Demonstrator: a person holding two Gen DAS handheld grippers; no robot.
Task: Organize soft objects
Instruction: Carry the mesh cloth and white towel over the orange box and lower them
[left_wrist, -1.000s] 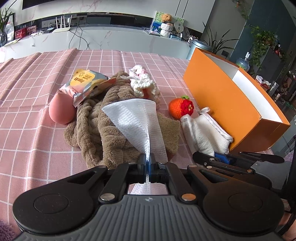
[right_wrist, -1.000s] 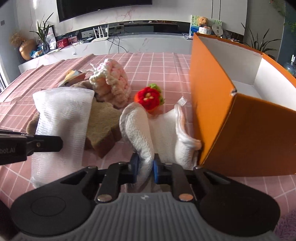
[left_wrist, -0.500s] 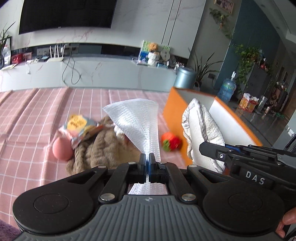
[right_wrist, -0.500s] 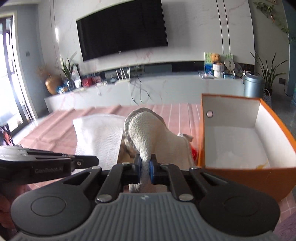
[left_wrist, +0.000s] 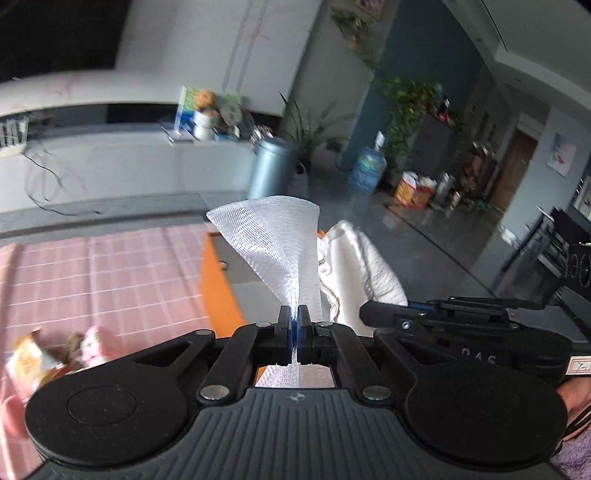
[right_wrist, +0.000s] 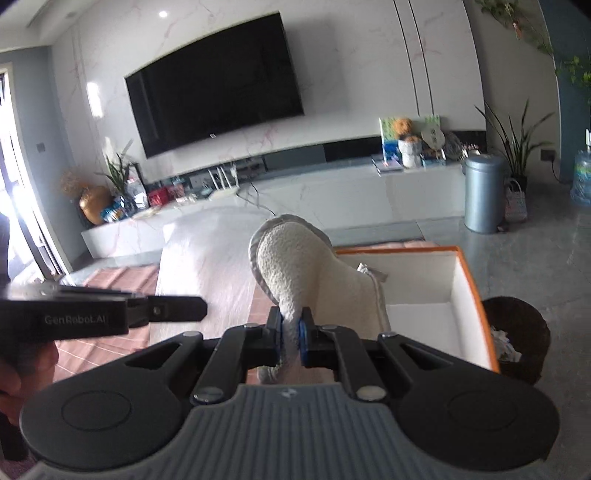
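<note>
My left gripper (left_wrist: 294, 320) is shut on a thin white mesh cloth (left_wrist: 273, 236) that fans upward from the jaws, held high in the air. My right gripper (right_wrist: 290, 325) is shut on a thick cream fleece cloth (right_wrist: 299, 266), which droops toward the open orange box (right_wrist: 474, 291) with white inside walls. In the left wrist view the cream fleece cloth (left_wrist: 354, 266) hangs just right of the mesh, and the orange box (left_wrist: 218, 291) shows behind it. In the right wrist view the mesh cloth (right_wrist: 207, 266) is a blurred white sheet on the left.
The pink checked tablecloth (left_wrist: 96, 280) lies below on the left, with a snack packet (left_wrist: 26, 362) and a pink crochet piece (left_wrist: 92, 347) at its near edge. A dark wicker basket (right_wrist: 521, 332) stands on the floor right of the box. A hand (right_wrist: 22, 365) grips the left tool.
Both grippers have risen well above the table with their cloths and swung right, over the orange box. The pile of soft things has dropped to the lower left of the left wrist view.
</note>
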